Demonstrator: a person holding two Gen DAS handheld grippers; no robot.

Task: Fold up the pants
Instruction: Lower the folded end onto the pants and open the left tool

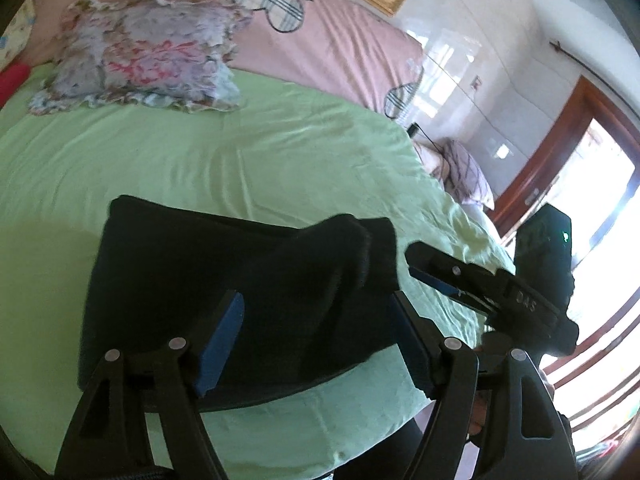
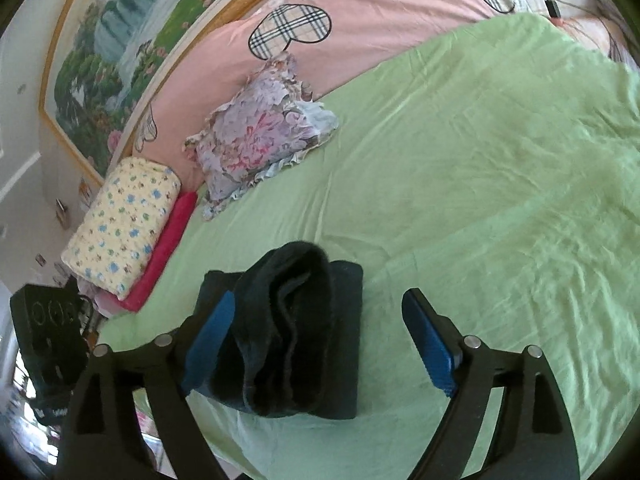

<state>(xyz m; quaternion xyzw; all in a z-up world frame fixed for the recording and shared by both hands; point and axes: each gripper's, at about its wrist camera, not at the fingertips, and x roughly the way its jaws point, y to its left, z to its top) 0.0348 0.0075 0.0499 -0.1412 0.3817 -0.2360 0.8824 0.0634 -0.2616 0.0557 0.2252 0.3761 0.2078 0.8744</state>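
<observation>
The dark pants (image 1: 224,280) lie folded into a compact bundle on the green bed sheet (image 1: 240,152). In the right wrist view the pants (image 2: 296,332) show as a flat folded layer with a rolled hump on top. My left gripper (image 1: 316,308) is open just above the bundle, holding nothing. My right gripper (image 2: 320,312) is open over the bundle's near side, holding nothing. The right gripper also shows in the left wrist view (image 1: 424,264), just right of the pants.
A floral pillow (image 1: 140,56) lies at the head of the bed against a pink quilt (image 1: 340,40). A yellow patterned folded blanket (image 2: 124,224) on a red one sits at the bed's left edge. The bed edge (image 1: 320,432) is close in front.
</observation>
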